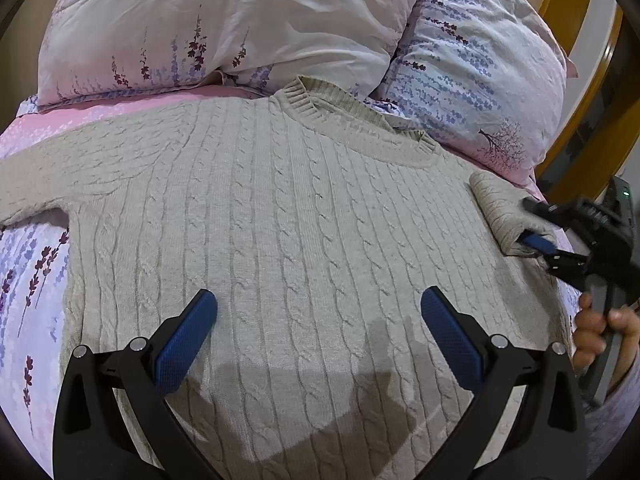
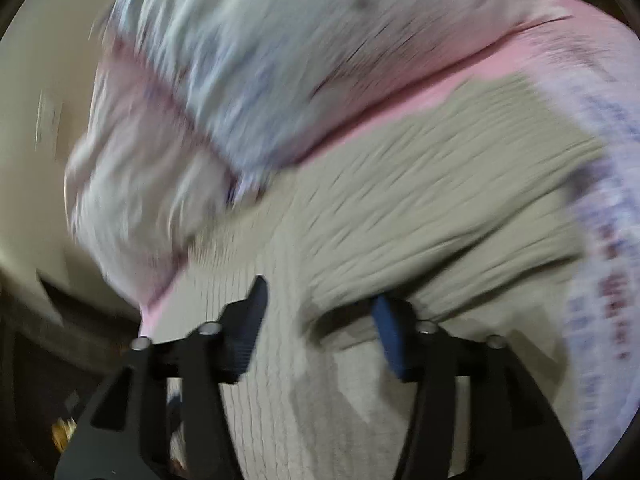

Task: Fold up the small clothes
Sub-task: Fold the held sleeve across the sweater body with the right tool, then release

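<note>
Beige cable-knit sweater [image 1: 288, 216] spread face-up on the floral bedsheet [image 1: 28, 264], collar toward the two pillows [image 1: 224, 20]; one sleeve [image 1: 60, 172] stretched flat out to the picture's left in the left wrist view, the other sleeve [image 1: 500, 216] already doubled over onto the body at the picture's right edge; first sleeve fold in hand, by the look of it.

Left gripper [image 1: 318, 312] hovering above the lower chest, jaws wide, nothing between them, touching no cloth as far as can be told.

Right gripper [image 1: 540, 236] at the folded sleeve, held in a hand [image 1: 600, 332]; jaws roughly half apart, one blue pad tucked under the sleeve's roll, no pinch visible; right wrist view badly smeared, yet same gap between the fingers [image 2: 384, 332], cloth lying across but not squeezed; probably letting go of the fold.

Next, most likely: pull clear without dragging the knit back open; then the far sleeve wants the same treatment, pinched near the cuff and carried across the chest; loose knit likely to sag, so a low, slow carry advised.
</note>
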A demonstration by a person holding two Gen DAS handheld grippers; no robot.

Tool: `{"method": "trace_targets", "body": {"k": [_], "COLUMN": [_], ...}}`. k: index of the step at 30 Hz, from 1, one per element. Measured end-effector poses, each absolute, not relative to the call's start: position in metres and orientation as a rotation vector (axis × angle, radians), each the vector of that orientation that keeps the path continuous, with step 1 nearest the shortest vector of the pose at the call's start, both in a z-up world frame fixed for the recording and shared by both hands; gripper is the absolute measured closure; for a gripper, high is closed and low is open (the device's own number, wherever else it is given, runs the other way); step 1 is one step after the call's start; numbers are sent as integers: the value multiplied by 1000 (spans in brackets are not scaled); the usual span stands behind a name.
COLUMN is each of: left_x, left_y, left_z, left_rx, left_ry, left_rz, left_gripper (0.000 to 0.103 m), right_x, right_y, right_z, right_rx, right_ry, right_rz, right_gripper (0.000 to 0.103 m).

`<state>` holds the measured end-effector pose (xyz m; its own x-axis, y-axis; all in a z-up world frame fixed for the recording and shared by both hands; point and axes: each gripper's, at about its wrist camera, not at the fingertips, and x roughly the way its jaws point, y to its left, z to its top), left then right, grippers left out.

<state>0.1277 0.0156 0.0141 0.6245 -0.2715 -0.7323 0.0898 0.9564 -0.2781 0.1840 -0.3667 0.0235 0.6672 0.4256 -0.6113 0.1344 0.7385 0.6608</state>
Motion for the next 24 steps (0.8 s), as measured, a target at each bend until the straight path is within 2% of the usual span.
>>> {"method": "trace_targets", "body": {"k": [4,7,8,9,12,17,22,23,24], "left_x": [127,127,127,128,131,144,177,183,188], "left_y": [16,19,20,21,30,46,46,47,46], "left_z": [14,17,18,20,33,58,56,54,51], "left_rx": [-226,-242,-248,-252,-281,-396,-594,-629,-661], "left_ry": [874,881,889,897,909,817,849,853,856], "left_rz": [-210,-208,-210,-213,-248,-378,-532,-539,-542], "left_gripper": [1,1,1,1,1,1,1,1,2], "right_x": [178,176,175,176,181,192,206,208,212], "right_y": [-406,-428,-435,-435,-416,-353,-279,-262,-247], "right_z": [22,19,19,20,33,56,43,36,29], "right_rx": [807,830,823,809,725,589,525,506,490], "right_ry": [779,734,724,718,692,661,732,770,809], "right_rz": [62,-38,-51,-54,-35,138,348,394,437], "right_gripper": [51,71,88,93,95,95,95,94,89]}}
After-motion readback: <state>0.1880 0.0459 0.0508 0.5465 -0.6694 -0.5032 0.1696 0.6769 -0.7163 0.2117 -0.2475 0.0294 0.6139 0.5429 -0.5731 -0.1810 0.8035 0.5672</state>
